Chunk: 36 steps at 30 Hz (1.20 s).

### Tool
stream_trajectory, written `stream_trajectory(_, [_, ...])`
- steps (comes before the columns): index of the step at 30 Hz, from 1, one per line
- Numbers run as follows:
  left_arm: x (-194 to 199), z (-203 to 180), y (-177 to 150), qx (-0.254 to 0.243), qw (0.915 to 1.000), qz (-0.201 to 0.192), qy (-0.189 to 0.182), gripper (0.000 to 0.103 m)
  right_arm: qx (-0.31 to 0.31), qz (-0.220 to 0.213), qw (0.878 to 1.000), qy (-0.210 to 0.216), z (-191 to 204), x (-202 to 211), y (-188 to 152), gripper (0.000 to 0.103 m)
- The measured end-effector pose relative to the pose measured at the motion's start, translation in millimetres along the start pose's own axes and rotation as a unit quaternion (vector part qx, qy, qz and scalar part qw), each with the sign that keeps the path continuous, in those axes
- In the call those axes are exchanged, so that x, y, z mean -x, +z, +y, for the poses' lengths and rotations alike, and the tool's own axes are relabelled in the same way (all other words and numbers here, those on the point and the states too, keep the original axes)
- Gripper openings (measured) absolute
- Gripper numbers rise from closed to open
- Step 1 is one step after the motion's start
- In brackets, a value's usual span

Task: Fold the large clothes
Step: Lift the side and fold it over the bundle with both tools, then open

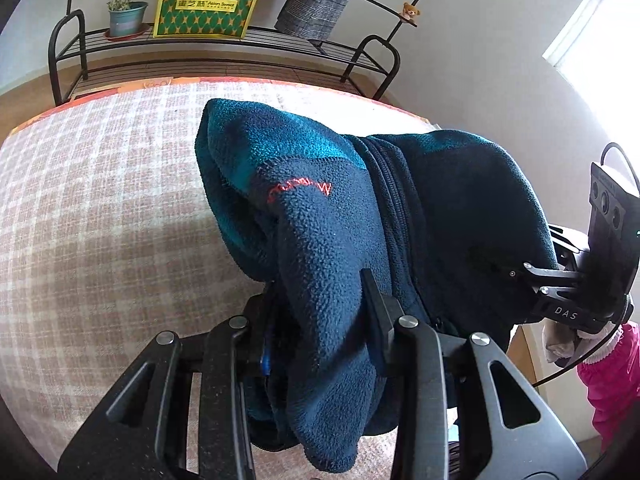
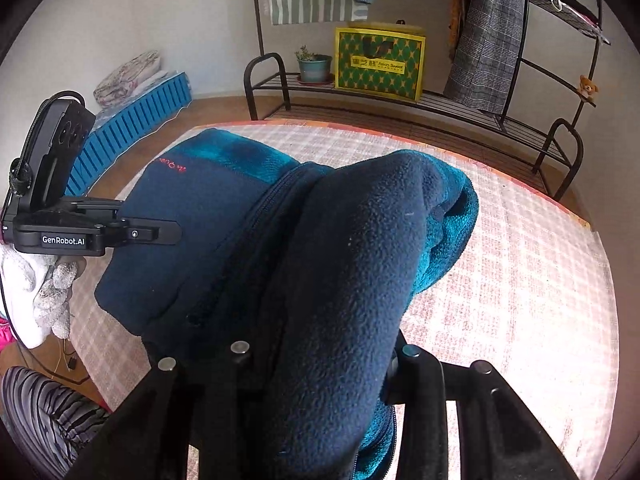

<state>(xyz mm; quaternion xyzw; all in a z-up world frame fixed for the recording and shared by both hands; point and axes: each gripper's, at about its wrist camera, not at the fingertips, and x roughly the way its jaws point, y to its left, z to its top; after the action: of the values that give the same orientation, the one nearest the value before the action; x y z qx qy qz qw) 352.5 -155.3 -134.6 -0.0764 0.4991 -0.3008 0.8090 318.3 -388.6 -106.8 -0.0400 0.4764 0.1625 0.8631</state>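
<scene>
I have the navy and teal fleece jacket (image 1: 320,208) pinched in both tools: the left gripper (image 1: 320,320) is clamped on a thick fold of its near edge, and the right gripper (image 2: 320,364) is clamped on the other near portion, with cloth filling each jaw. The jacket hangs bunched between them, its far part draped onto the checked pink bedcover (image 1: 100,184), zipper (image 2: 280,200) running down the middle. I judge the fold barely begun: no flat, squared layers show, sleeves are hidden in the bulk, and I must still spread, fold and smooth it
</scene>
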Motion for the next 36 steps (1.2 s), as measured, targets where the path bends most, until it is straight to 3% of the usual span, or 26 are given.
stream_trajectory(9, [-58, -69, 61, -0.055, 0.9983, -0.002, -0.02, 0.034, -0.019, -0.025, 0.998, -0.05, -89, 19, 2, 0.036])
stream_trajectory(20, [-200, -144, 161, -0.085, 0.9934, 0.0, -0.076, 0.034, -0.06, -0.04, 0.988, -0.133, -249, 13, 19, 0.035])
stream_trajectory(27, [-292, -211, 203, -0.095, 0.9902, -0.007, -0.102, 0.034, -0.057, -0.041, 0.977, -0.202, -342, -9, 36, 0.035])
stream_trajectory(32, [-337, -222, 215, -0.068, 0.9923, -0.014, -0.103, 0.034, -0.078, -0.051, 0.973, -0.213, -382, -40, 43, 0.035])
stream_trajectory(36, [-359, -199, 222, -0.043, 0.9962, -0.008, -0.075, 0.034, -0.108, -0.016, 0.966, -0.235, -415, -68, 34, 0.039])
